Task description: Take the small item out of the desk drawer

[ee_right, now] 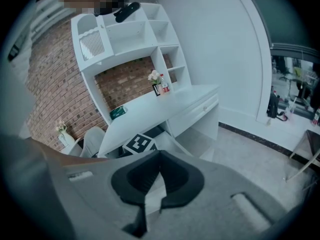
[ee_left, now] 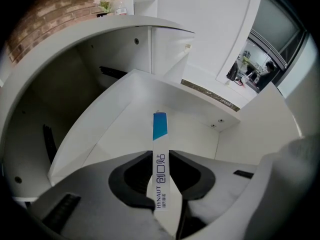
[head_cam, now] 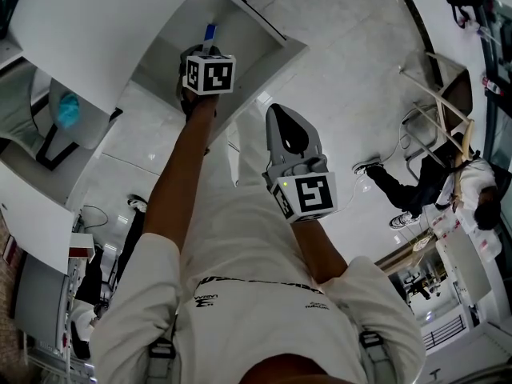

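Observation:
The small item is a narrow white packet with a blue end (ee_left: 160,149). It stands between the jaws of my left gripper (ee_left: 161,155), whose pads press on its two sides. In the head view this gripper (head_cam: 206,54) reaches into the open white desk drawer (head_cam: 248,50), and the packet's blue tip (head_cam: 210,32) pokes out past the marker cube. The drawer's bare white floor (ee_left: 120,124) lies just behind the packet. My right gripper (head_cam: 278,110) hangs over the floor in front of the drawer, away from it, with its jaws shut on nothing (ee_right: 159,155).
The white desk top (head_cam: 76,30) juts out above the drawer at the left. A white shelf unit (ee_right: 125,39) on a brick wall stands over the desk, with a small vase (ee_right: 155,77) and a green box (ee_right: 118,112) on it. A person (head_cam: 432,186) sits at the right.

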Action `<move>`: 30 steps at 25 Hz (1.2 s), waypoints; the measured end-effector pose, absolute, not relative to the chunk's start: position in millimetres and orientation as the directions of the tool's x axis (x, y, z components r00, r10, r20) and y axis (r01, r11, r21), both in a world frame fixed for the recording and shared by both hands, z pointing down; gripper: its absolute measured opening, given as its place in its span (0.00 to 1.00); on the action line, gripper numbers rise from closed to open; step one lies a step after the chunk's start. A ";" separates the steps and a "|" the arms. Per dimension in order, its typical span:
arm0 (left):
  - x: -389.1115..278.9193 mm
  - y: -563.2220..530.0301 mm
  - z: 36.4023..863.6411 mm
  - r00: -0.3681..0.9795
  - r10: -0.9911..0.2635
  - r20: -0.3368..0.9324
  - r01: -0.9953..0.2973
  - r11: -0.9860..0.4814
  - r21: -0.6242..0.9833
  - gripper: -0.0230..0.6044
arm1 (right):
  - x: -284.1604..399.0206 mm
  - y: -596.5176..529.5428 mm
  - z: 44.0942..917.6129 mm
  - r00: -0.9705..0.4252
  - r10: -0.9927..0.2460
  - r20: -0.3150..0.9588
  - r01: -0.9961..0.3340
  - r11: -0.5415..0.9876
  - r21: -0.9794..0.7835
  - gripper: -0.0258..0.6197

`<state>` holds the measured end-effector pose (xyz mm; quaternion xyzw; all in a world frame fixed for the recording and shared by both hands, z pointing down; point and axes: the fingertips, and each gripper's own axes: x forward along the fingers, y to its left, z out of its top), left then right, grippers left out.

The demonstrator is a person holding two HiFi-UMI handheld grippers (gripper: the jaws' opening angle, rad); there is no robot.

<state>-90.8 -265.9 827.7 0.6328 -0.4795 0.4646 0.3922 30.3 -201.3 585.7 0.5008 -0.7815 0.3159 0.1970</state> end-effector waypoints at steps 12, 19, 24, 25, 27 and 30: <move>-90.8 -264.8 791.8 0.104 -0.298 0.949 -0.973 -0.230 0.034 0.18 | 40.5 -198.6 568.7 -0.408 -0.690 0.597 -0.913 0.296 -0.282 0.04; -87.7 -263.6 751.5 0.115 -0.353 0.928 -0.972 -0.231 0.033 0.18 | 41.7 -196.9 547.0 -0.407 -0.713 0.571 -0.913 0.298 -0.279 0.04; -85.6 -260.4 720.1 0.127 -0.392 0.911 -0.971 -0.235 0.034 0.18 | 41.2 -192.0 528.0 -0.407 -0.731 0.548 -0.913 0.304 -0.272 0.04; -84.9 -259.4 713.3 0.133 -0.401 0.907 -0.972 -0.232 0.040 0.18 | 41.4 -190.8 523.9 -0.405 -0.735 0.544 -0.914 0.303 -0.271 0.04; -83.8 -258.8 698.1 0.147 -0.423 0.894 -0.973 -0.224 0.054 0.18 | 42.0 -189.1 515.7 -0.399 -0.746 0.533 -0.916 0.300 -0.266 0.04; -82.0 -256.0 672.7 0.161 -0.456 0.875 -0.973 -0.220 0.064 0.18 | 44.1 -184.6 503.6 -0.392 -0.758 0.522 -0.919 0.296 -0.260 0.04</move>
